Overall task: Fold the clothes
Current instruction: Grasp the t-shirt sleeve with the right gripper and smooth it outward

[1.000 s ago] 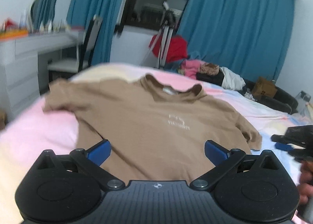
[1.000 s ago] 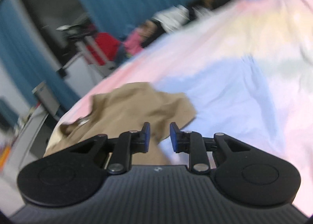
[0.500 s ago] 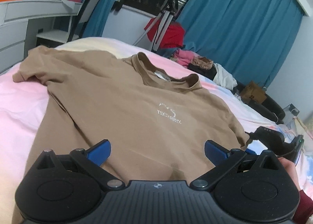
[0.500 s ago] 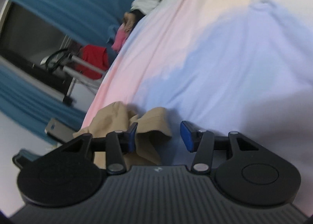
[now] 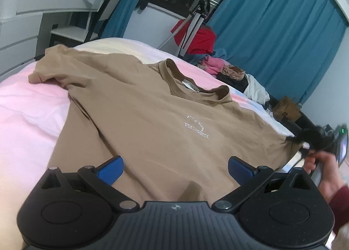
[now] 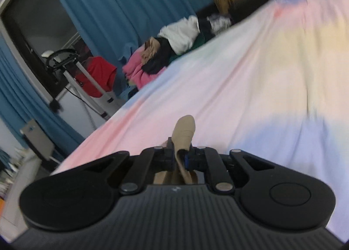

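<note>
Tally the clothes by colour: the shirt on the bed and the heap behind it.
Tan: 2, T-shirt, piece in heap
Pink: 1
Red: 1
White: 1
Black: 1
Total: 6

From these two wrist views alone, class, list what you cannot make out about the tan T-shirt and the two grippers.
- T-shirt hem: left wrist view, hidden behind the open left gripper.
- Its right sleeve end: same view, smeared where the blurred right gripper meets it.
- Which part of the shirt is pinched: right wrist view, only a tan fold shows in the shut right gripper.
- Chest lettering: too small to read surely.
</note>
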Motion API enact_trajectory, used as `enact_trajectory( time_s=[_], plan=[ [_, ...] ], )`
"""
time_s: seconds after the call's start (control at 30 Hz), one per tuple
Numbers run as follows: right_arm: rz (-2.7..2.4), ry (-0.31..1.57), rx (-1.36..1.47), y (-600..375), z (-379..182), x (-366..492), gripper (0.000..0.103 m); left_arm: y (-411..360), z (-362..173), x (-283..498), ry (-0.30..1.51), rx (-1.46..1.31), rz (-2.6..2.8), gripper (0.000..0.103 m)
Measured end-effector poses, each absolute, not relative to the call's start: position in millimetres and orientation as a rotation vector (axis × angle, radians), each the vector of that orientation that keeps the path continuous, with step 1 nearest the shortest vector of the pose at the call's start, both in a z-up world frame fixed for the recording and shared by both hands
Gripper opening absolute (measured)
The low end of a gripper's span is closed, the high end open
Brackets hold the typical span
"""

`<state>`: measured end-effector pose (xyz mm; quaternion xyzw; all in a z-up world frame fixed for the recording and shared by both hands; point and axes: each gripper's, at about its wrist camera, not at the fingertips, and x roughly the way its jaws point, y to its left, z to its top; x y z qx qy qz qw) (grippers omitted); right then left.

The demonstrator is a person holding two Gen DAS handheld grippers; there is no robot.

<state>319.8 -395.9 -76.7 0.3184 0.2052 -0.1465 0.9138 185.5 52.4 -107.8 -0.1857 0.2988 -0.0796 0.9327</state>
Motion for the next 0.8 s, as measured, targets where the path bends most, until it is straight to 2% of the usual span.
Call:
enact_trajectory(
  time_s=[0.2,0.37,0.43,0.5,0.57,0.8],
  plan=[
    [-0.348,0.435,0.533,-413.9,-82.2,359.3,0.01,47.4,-113.8,191.1,0.63,-0.313,-0.151,0.103],
    [-0.322,0.449,0.539,-419.7,-102.2,364.8,0.012,39.4,-122.0,198.5,0.642,-0.253,-0.155,0.103],
    [-0.306,0.444,0.551,-420.3,-102.2,359.1,0.017,36.1,-124.3,201.1,0.65,-0.233,-0.162,0.103],
    [-0.301,0.438,0.541,-417.6,-97.4,348.9,0.039,33.1,-125.5,201.4,0.657,-0.21,-0.169,0.103],
    [-0.294,0.432,0.507,-409.2,-85.4,330.2,0.047,30.4,-126.2,200.1,0.665,-0.187,-0.177,0.102],
    [-0.146,0.397,0.519,-361.4,-34.3,219.0,0.047,16.9,-111.8,175.5,0.621,-0.102,-0.24,0.101]
  ],
)
